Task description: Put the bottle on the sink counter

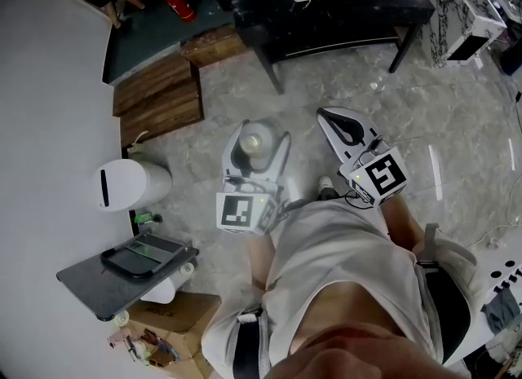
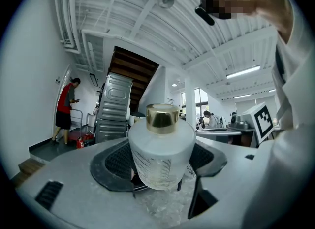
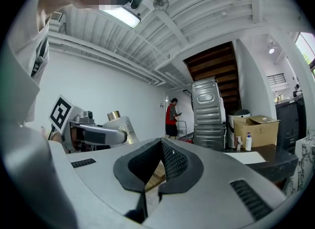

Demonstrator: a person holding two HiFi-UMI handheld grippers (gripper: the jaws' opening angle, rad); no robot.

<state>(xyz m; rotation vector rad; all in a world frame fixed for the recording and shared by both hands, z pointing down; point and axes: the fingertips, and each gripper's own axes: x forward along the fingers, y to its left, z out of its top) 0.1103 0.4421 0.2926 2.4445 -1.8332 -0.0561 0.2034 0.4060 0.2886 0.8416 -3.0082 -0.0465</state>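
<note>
A frosted white bottle (image 2: 162,147) with a gold cap stands upright between the jaws of my left gripper (image 2: 160,166), which is shut on its body. In the head view the bottle (image 1: 252,142) and left gripper (image 1: 254,156) are held above the marble floor, in front of the person's body. My right gripper (image 1: 341,124) is just to the right of it, with the jaws closed together and nothing between them. The right gripper view shows its pads (image 3: 170,164) touching, and the bottle (image 3: 121,123) off to the left. A small grey counter (image 1: 98,284) with a dark basin (image 1: 140,255) is at lower left.
A white round bin (image 1: 130,183) stands beside the counter, cardboard boxes (image 1: 167,312) below it. Wooden steps (image 1: 159,96) lie ahead left, a black table (image 1: 342,11) ahead. A person in red (image 2: 65,110) stands far off by a metal machine (image 2: 114,107).
</note>
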